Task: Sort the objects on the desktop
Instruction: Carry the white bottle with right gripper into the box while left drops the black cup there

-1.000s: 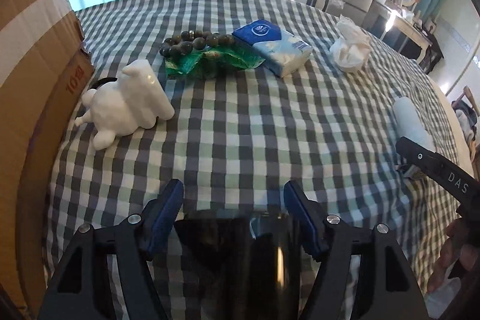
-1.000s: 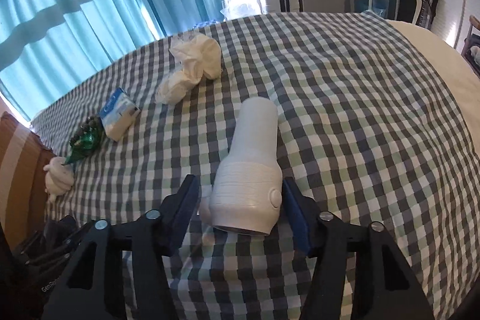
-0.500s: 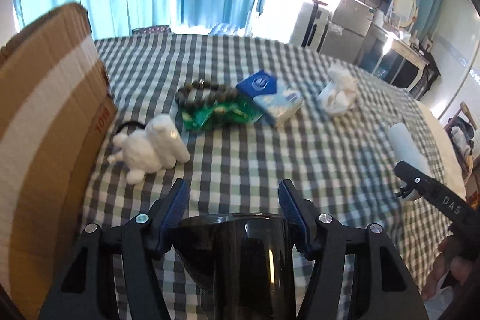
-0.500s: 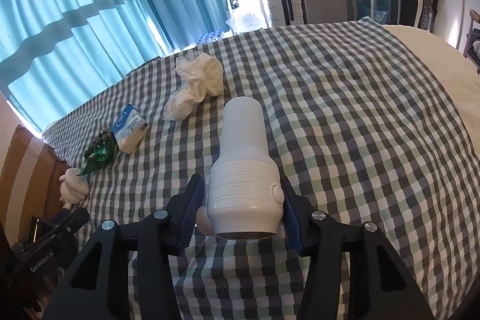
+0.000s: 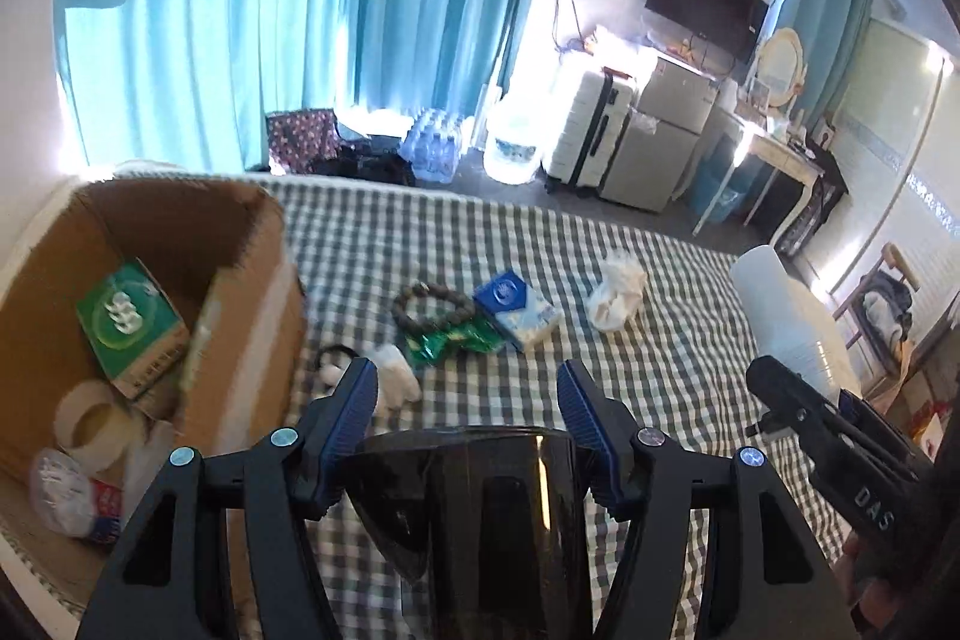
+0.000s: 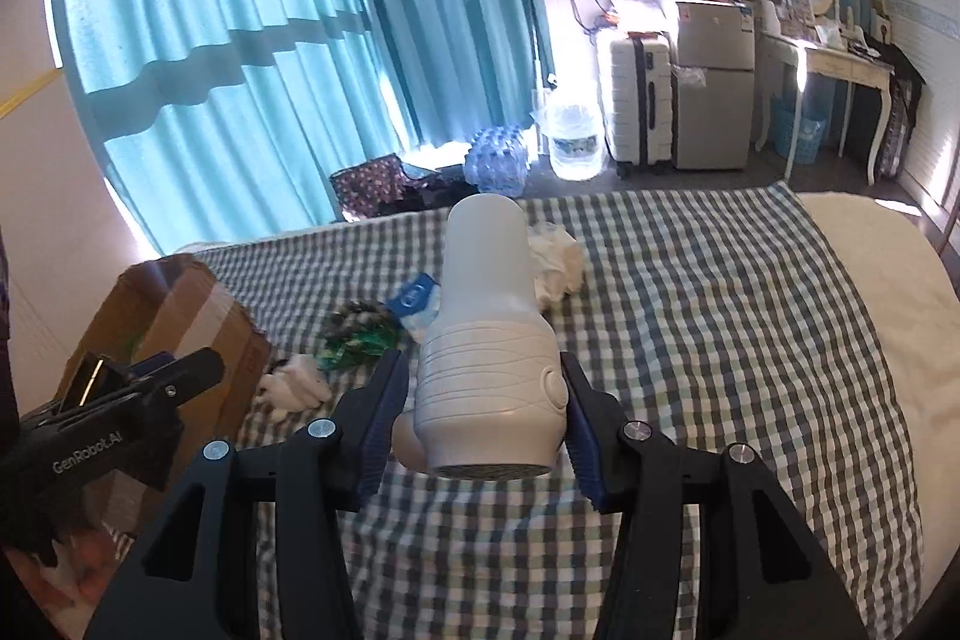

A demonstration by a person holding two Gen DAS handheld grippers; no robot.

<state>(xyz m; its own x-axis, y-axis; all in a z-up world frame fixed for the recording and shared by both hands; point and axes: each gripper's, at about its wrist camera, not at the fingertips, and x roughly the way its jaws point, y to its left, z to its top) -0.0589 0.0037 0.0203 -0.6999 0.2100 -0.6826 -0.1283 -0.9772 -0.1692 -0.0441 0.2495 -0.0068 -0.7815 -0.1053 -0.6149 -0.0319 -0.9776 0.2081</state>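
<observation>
While the left gripper (image 5: 468, 412) clamps a dark visor-like object (image 5: 474, 496) and the right gripper (image 6: 483, 400) grips a white device (image 6: 489, 352), both are mid-carry, and next should come release over the cardboard box (image 5: 240, 340).

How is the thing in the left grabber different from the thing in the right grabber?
The left gripper holds dark goggles; the right gripper holds a white dryer-like device. The goggles are shiny, see-through and wide; the device is matte, solid and tall. Both are clamped between blue pads above the checked cloth.
</observation>
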